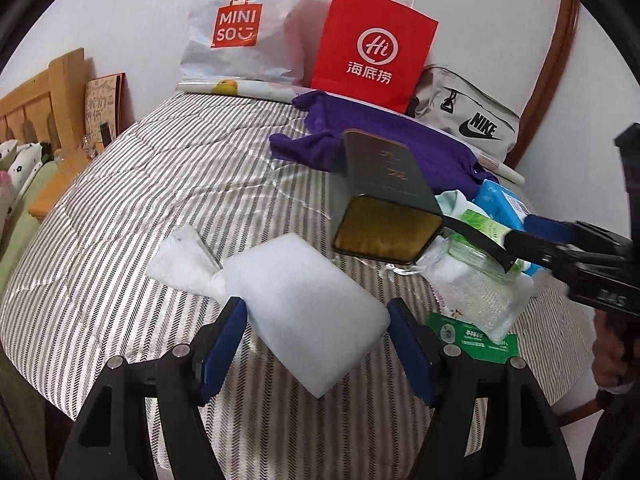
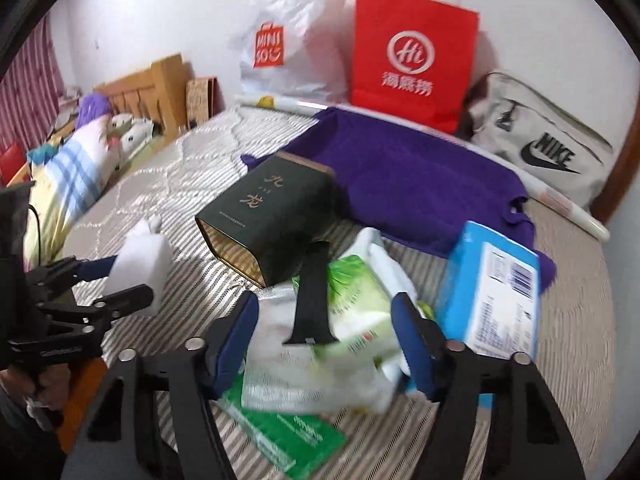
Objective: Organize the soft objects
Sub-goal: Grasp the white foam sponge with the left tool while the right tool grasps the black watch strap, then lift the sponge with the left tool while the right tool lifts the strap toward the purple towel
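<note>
L gripper [image 1: 318, 344]: jaws wide, blue pads pressed on both sides of white foam block [image 1: 308, 316], held above striped bedspread [image 1: 160, 184]. R gripper [image 2: 326, 340]: jaws wide apart, gripping nothing, over wet-wipe pack [image 2: 356, 300] in pile w/ blue tissue pack [image 2: 496, 292]; dark green tin [image 2: 276, 208] on its side just beyond.

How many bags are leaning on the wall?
3: the white Miniso plastic bag on the left, the red paper bag in the middle, and the grey Nike bag on the right. More could be hidden behind them.
</note>
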A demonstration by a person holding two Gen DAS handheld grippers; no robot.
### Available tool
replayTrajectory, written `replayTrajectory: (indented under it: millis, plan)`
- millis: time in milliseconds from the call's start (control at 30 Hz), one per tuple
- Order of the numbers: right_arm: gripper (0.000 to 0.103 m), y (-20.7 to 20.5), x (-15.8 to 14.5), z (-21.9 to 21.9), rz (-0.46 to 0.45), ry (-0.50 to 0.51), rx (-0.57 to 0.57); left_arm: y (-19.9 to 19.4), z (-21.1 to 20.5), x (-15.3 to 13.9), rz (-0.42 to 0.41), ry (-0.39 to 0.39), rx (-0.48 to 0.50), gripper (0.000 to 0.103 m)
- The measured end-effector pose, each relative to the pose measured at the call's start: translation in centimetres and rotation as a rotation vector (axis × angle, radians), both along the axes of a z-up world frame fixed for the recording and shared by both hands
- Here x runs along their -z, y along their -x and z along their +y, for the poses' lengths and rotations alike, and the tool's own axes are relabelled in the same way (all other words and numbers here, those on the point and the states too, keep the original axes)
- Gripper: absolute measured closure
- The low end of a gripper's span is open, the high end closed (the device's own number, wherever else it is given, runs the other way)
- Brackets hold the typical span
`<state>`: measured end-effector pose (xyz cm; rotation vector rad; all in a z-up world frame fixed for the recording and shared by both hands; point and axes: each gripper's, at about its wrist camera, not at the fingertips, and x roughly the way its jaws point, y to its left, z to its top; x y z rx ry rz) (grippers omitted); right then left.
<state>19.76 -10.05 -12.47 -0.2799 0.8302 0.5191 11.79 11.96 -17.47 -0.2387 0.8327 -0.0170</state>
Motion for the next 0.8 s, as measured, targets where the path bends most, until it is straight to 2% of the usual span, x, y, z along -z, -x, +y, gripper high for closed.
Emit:
replayTrajectory:
  millis: [33, 133, 200, 400, 467, 700, 800]
  plan:
    - [0.045, -0.3, 0.3, 0.3, 0.010, 0.004, -0.006, -0.1, 0.2, 0.1, 0.001, 0.004, 0.002, 0.033]
    - [0.046, -1.1, 1.1, 1.2, 0.029, 0.028, -0.015, -0.4, 0.4, 0.5, 0.010, 0.019, 0.005, 0.033]
    - [0.048, -1.6, 1.9, 1.9, 0.032, 0.079, -0.018, -0.6, 0.5, 0.9, 0.021, 0.030, 0.009, 0.033]
    - [0.072, -2.7, 3.7, 2.9, 0.048, 0.165, -0.017, -1.0, 0.9, 1.9, 0.044, 0.082, 0.026, 0.033]
    - [0.080, -2.6, 3.5, 2.6, 0.056, 0.133, -0.030, -1.1, 0.7, 1.9, 0.044, 0.074, 0.027, 0.033]
    - [0.081, -2.3, 1.2, 1.0, 0.072, -0.009, -0.012, -1.3, 0.6, 2.2, 0.064, 0.090, 0.029, 0.033]
    - [0.082, -1.4, 0.2, 0.5, 0.048, -0.024, -0.010, -1.3, 0.2, 2.0, 0.069, 0.082, 0.032, 0.033]
